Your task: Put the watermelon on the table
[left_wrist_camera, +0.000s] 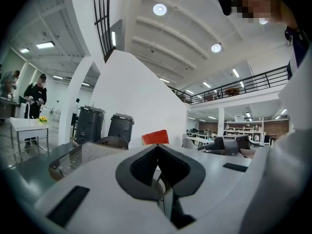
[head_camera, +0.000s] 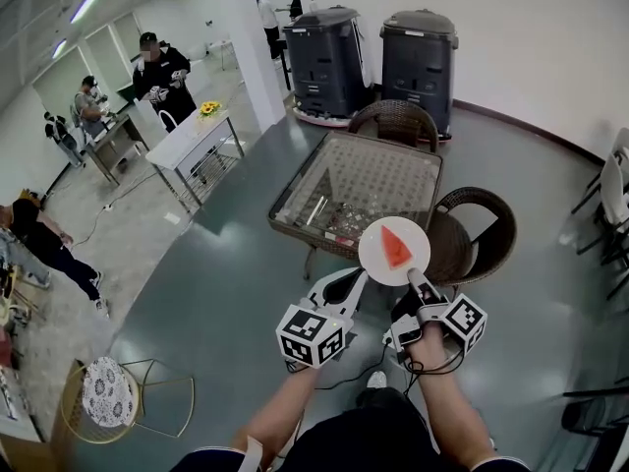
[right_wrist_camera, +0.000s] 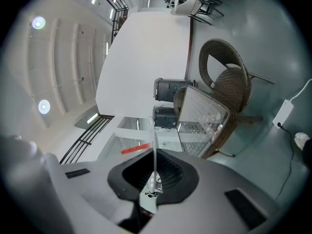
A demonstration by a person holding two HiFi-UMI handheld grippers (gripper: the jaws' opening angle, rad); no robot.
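Observation:
A red watermelon slice [head_camera: 395, 248] lies on a round white plate [head_camera: 376, 264], held level in the air just in front of a glass-topped wicker table [head_camera: 298, 177]. My right gripper [head_camera: 415, 275] is rolled on its side and shut on the plate's near rim. In the right gripper view the plate [right_wrist_camera: 155, 147] shows edge-on between the pads, with the watermelon [right_wrist_camera: 135, 149] beside it. My left gripper [head_camera: 356, 281] sits at the plate's lower left edge with its pads together. In the left gripper view the watermelon [left_wrist_camera: 155, 137] shows just above the jaw tips [left_wrist_camera: 157, 147].
Two wicker chairs [head_camera: 477, 229] [head_camera: 396, 121] stand round the table, the nearer one right under the plate. Two dark bins [head_camera: 420, 57] stand by the far wall next to a white pillar. People work at white tables [head_camera: 192, 138] far to the left. A small round stool [head_camera: 108, 393] stands near left.

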